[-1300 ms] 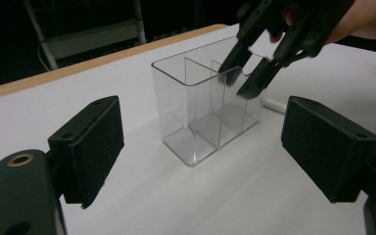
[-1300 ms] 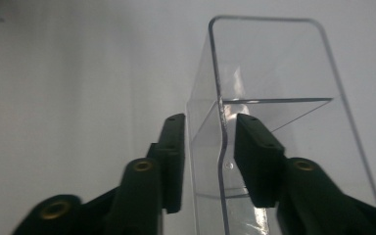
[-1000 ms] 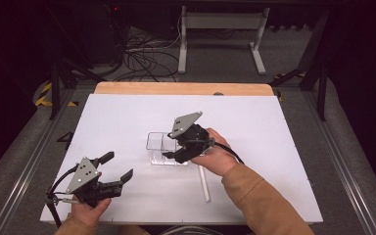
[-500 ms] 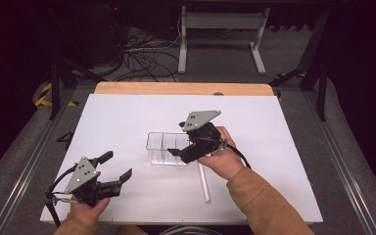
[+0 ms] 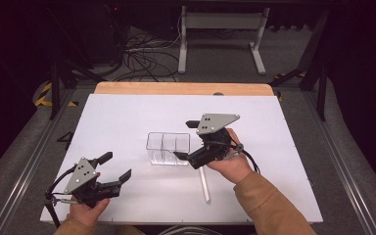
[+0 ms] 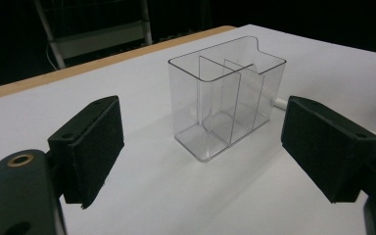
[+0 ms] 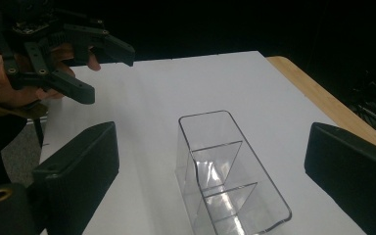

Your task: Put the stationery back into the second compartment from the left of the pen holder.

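A clear plastic container (image 5: 168, 148) with three compartments stands empty and upright on the white table (image 5: 127, 117). My right gripper (image 5: 185, 140) hovers at its right end, open, with nothing between the jaws. From that gripper the container (image 7: 225, 176) lies just ahead and below. My left gripper (image 5: 116, 166) rests low at the front left, open and empty, a short way from the container (image 6: 225, 98). A white rod (image 5: 204, 185) lies on the table under my right hand; its end (image 6: 280, 102) peeks out behind the container.
A wooden strip (image 5: 176, 88) runs along the table's far edge. Beyond it are cables and a metal stand (image 5: 220, 29) on the floor. The other hand and its left gripper (image 7: 73, 63) appear at the upper left of the right gripper view.
My right gripper has drifted to the right, from over the container to beside its right end. The left gripper and the container have stayed put.
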